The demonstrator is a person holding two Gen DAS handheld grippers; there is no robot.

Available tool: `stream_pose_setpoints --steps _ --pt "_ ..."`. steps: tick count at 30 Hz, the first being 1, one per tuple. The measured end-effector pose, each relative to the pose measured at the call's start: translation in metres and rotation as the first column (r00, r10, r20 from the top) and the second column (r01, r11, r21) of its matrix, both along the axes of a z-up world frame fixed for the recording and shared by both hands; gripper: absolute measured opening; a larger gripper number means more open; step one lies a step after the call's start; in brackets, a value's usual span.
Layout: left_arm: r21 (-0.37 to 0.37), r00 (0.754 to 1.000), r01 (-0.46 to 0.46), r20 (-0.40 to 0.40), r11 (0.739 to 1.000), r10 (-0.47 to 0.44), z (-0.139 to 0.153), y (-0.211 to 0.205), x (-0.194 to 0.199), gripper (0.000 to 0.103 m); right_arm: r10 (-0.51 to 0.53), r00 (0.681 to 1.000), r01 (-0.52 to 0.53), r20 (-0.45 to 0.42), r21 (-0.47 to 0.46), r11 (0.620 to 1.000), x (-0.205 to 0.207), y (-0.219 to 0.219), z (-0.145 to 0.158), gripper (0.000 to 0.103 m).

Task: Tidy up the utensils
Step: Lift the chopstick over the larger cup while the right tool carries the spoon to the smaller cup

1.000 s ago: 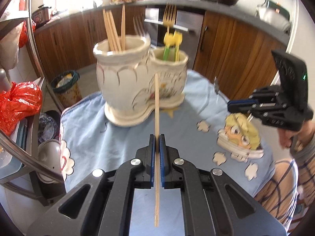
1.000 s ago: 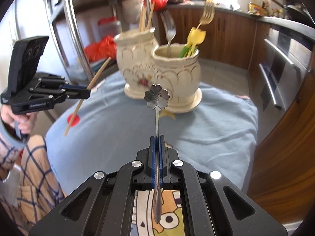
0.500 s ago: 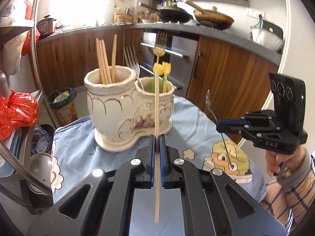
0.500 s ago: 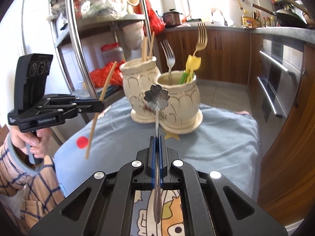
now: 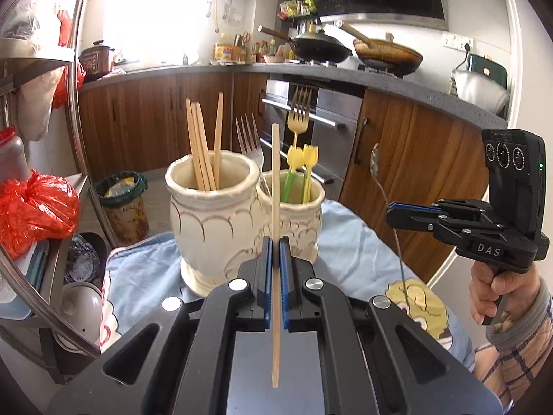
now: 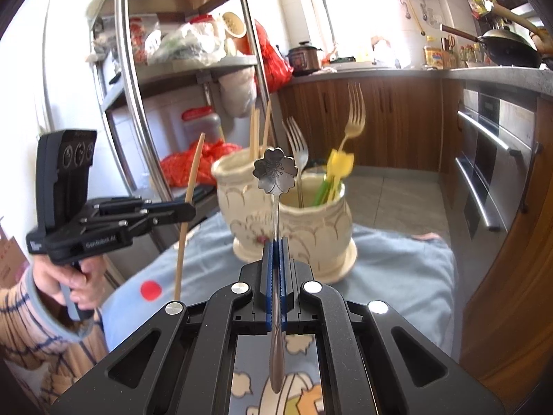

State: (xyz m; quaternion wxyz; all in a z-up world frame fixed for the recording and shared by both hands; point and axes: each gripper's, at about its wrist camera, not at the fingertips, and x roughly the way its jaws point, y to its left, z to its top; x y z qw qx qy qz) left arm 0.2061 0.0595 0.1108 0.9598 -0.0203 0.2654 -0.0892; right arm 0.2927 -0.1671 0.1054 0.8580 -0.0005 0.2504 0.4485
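Both tongs are clamped tight, each on one utensil. Left gripper [image 5: 275, 242] pinches a wooden chopstick [image 5: 275, 186] between its blue pads, the stick standing nearly upright with its top above the jaws and its lower end hanging below them. Right gripper [image 6: 275, 245] grips the thin handle of a metal spoon [image 6: 275, 172] whose bowl is shaped like a flower, bowl up.

As for progress, I judge the sorting well under way but not finished. Ahead of both tongs, on the blue cloth [image 5: 349, 242], stands the cream double holder [image 5: 221, 221]. Its taller cup already has several chopsticks [image 5: 202, 145]; the lower cup [image 6: 314, 221] holds two forks [image 6: 297, 152] and the yellow tulip-topped picks [image 5: 300, 159]. What is left, at least, is dropping in the two pieces now held (chopstick with its fellows, spoon probably with the forks).

Neither piece is over a cup yet: the held chopstick is in front of the holder, its tip crossing the gap between the two rims in the left view, and the spoon's bowl hangs before the lower cup. How near either tip is to a rim is hard to tell through the fisheye.
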Motion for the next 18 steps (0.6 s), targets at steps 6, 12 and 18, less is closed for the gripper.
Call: stream_pose_setpoints --steps 6,12,18 --pt "-0.048 0.998 -0.018 0.063 0.999 0.021 0.016 0.010 0.005 0.004 0.004 1.000 -0.005 0.028 0.044 0.999 0.013 0.010 0.015 0.004" --pt "-0.097 0.991 -0.028 0.127 0.995 0.040 0.035 0.023 0.014 0.004 0.001 0.999 -0.006 0.045 0.097 0.995 0.029 0.016 0.026 0.004" --pt "-0.143 0.982 -0.027 0.181 0.989 0.053 0.051 0.034 0.026 0.004 -0.001 0.999 -0.004 0.041 0.118 0.993 0.045 0.022 0.028 0.004"
